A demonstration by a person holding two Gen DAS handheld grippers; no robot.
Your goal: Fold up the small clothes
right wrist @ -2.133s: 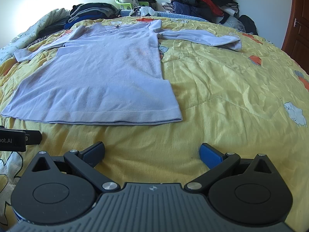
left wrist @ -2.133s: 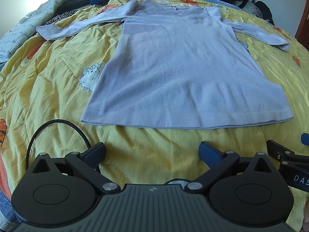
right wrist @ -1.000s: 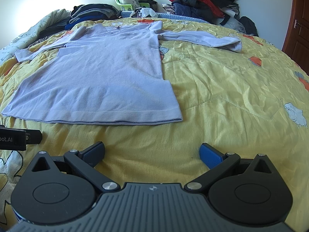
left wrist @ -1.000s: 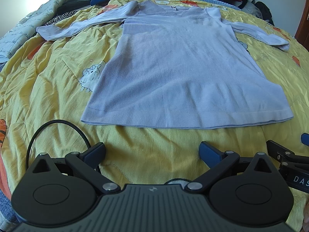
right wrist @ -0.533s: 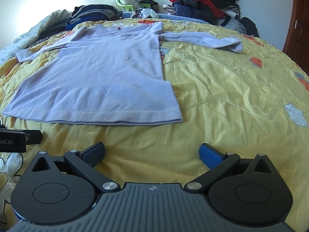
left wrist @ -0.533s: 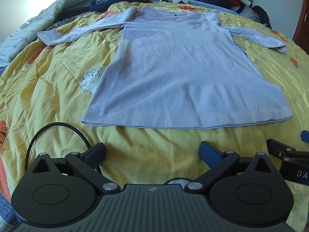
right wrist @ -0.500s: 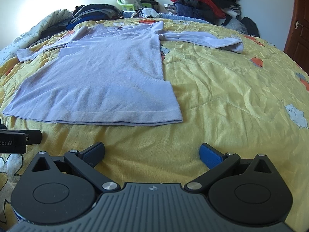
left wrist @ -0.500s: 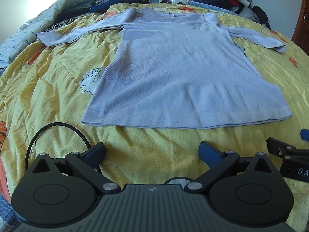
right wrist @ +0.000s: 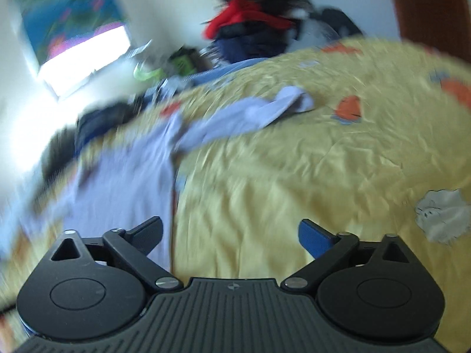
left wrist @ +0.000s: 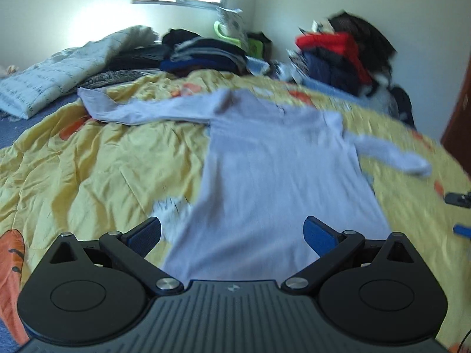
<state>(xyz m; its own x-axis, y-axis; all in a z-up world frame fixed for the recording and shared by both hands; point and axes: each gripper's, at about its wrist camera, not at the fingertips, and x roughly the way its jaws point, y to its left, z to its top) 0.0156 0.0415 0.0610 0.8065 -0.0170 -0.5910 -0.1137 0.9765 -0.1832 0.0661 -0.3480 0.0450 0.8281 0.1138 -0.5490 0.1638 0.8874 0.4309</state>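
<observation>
A pale purple long-sleeved top (left wrist: 279, 170) is spread flat on a yellow blanket (left wrist: 88, 170), with one sleeve stretched out to each side. The left gripper (left wrist: 232, 231) is held over the lower part of the top, and its blue-tipped jaws are spread wide with nothing between them. The right gripper (right wrist: 229, 231) is held over the top's right edge and the bare blanket beside it; its jaws are spread wide too, and nothing is held. Piles of clothes (left wrist: 338, 56) can be seen behind the bed. Both pictures are blurred.
</observation>
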